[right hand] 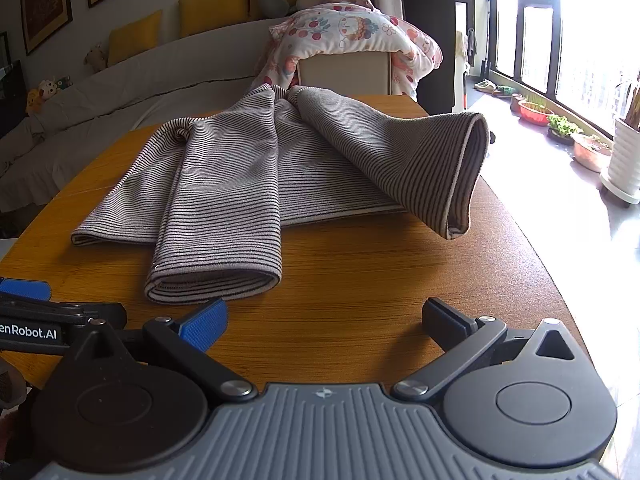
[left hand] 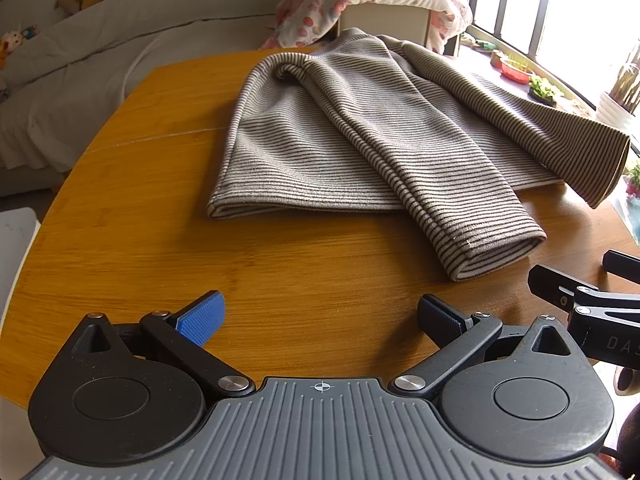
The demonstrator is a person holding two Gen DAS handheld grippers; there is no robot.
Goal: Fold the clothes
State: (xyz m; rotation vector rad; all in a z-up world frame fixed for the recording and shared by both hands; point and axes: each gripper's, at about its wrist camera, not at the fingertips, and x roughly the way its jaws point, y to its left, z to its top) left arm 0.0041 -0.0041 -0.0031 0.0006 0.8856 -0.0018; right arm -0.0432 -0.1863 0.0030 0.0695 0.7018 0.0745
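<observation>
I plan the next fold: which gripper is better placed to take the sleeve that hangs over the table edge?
Probably the right gripper: open, with the overhanging sleeve ahead on its right. The left gripper is farther.

The striped top [left hand: 360,132] hides the table's [left hand: 160,260] far edge. In the left wrist view, the right gripper [left hand: 592,312] is cut off beside the table. The window [right hand: 580,20] beyond the table is glare-white, nothing readable.
</observation>
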